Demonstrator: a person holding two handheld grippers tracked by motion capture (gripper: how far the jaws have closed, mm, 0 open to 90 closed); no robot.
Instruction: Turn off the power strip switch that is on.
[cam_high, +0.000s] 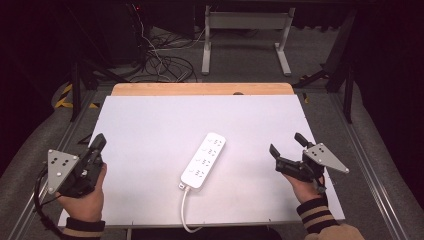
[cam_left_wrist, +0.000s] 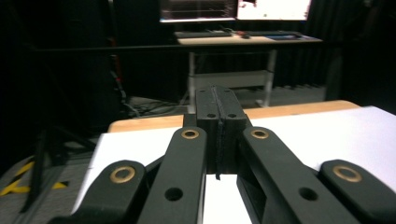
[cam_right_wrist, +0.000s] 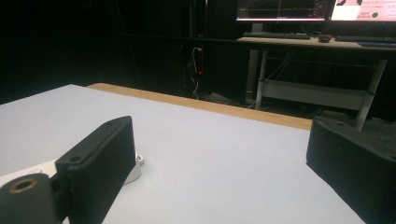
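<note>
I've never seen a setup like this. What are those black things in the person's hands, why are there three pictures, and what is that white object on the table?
No robot here: a person holds a hand-operated gripper in each hand. The high view looks down from above on the white table. The left gripper sits at the table's left edge, the right gripper at its right. The other two pictures come from cameras riding on the grippers, looking along their black jaws. In the left gripper view the left gripper's jaws are pressed together; in the right gripper view the right gripper's stand wide apart. Neither holds anything. On the table lies a white power strip, its cord running off the near edge.
</note>
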